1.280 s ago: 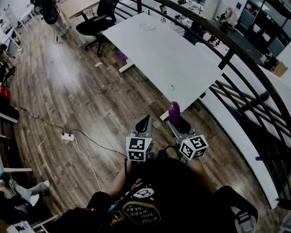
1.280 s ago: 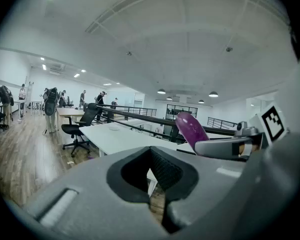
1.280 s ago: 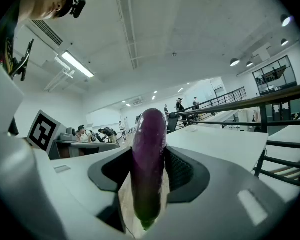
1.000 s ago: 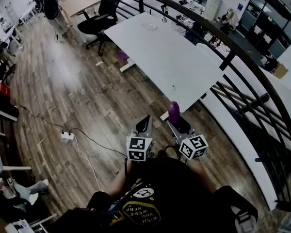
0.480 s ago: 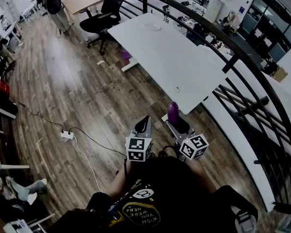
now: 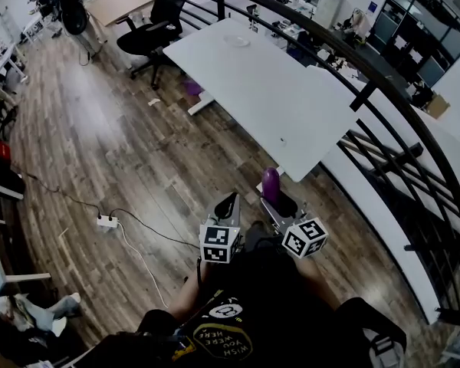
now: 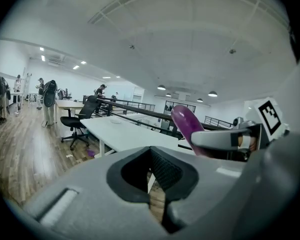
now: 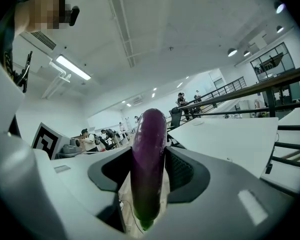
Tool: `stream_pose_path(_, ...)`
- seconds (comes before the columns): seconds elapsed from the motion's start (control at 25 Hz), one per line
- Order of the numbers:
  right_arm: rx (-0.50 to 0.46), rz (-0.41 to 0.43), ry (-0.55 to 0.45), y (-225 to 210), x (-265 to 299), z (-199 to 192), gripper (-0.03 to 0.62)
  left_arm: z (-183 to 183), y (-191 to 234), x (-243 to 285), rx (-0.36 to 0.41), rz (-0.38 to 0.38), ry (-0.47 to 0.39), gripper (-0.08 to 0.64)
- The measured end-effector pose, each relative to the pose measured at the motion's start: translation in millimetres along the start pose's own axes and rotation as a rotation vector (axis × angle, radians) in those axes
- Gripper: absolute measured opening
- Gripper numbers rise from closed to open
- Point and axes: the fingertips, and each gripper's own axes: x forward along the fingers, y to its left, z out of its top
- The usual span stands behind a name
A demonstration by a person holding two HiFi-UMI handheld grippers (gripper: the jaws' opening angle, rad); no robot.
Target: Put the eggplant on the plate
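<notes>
Right hand-held gripper (image 6: 278, 199) (image 8: 149, 170): jaws clamped on the eggplant (image 6: 271, 182) (image 8: 149, 151), one pad on each side. The eggplant sits lengthwise between them, rounded end sticking out past the tips and stem end hanging down behind.

Left hand-held gripper (image 6: 228, 204) (image 7: 151, 176): jaws drawn narrow, only a thin slit between the pads, nothing in it. Its camera also catches the eggplant (image 7: 186, 125) off to its right.

From the head view, both are held side by side in front of the person, over the wood floor (image 6: 100, 144), just short of the near corner of the white bench (image 6: 268, 90).

Plate (image 6: 235, 42) is at the far end of the bench, well apart from the eggplant and bare.

Also there: black office chair (image 6: 149, 33) by the far end, dark railing (image 6: 383, 75) along the bench's right side, power strip (image 6: 106, 221) on the floor to the left.
</notes>
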Motion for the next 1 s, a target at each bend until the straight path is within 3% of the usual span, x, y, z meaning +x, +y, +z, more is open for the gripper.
stream_pose_path(0.2,-0.003,0.014,0.028,-19,37,8,0.212,11,23,32,-0.013,0.003,0.009,0.005)
stream_pose_path(0.6,0.002,0.044,0.043,-90,99,69,0.212,94,46,122,-0.014,-0.028,-0.018,0.005)
stream_pose_path(1.0,0.012,0.075,0.070,-136,152,85,0.212,100,79,173,-0.008,0.048,0.030,0.005)
